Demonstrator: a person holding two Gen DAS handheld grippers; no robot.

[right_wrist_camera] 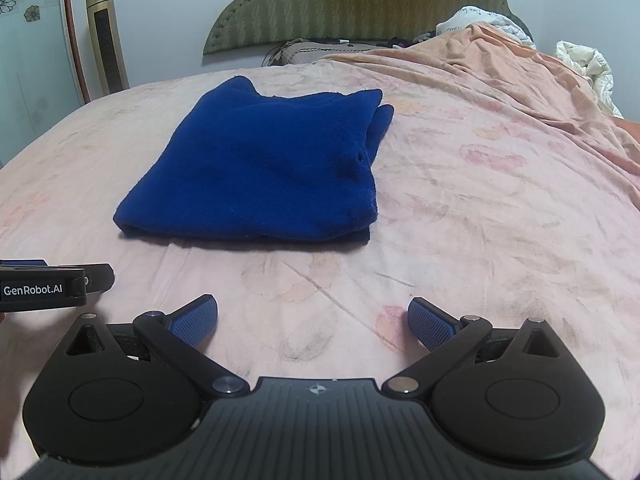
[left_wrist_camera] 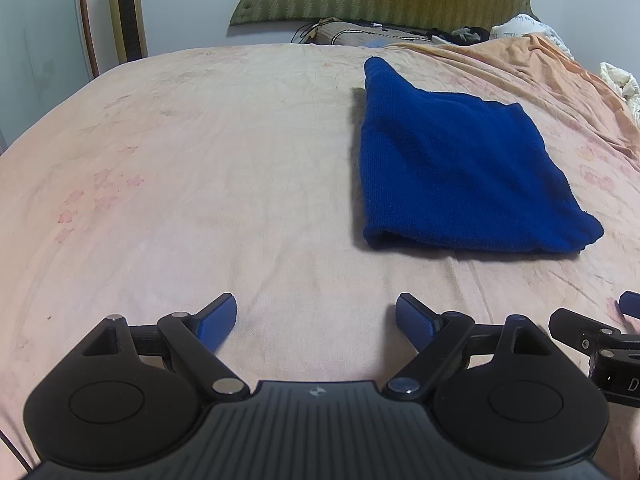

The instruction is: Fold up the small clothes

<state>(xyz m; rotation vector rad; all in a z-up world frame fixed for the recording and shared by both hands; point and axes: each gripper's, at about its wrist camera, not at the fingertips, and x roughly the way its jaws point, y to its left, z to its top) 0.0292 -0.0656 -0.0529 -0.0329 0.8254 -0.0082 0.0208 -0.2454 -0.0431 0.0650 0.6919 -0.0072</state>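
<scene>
Centrally, a folded blue garment point(right_wrist_camera: 256, 168) is seen lying flat on the pink bed sheet point(right_wrist_camera: 460, 220), far from both claws. The left claw point(left_wrist_camera: 316, 322) and right claw point(right_wrist_camera: 313, 322) are held wide open and empty above the near sheet, side by side. A green headboard point(right_wrist_camera: 352, 4) is visible beyond.

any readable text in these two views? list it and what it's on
"GenRobot.AI": white print on the side of the left gripper, seen in the right wrist view.
"D": one letter, the rest cut off, on the right gripper at the edge of the left wrist view.
Print on the white cloth by the headboard: too small to read.
Small logo on each gripper body: a symbol, no letters.
</scene>
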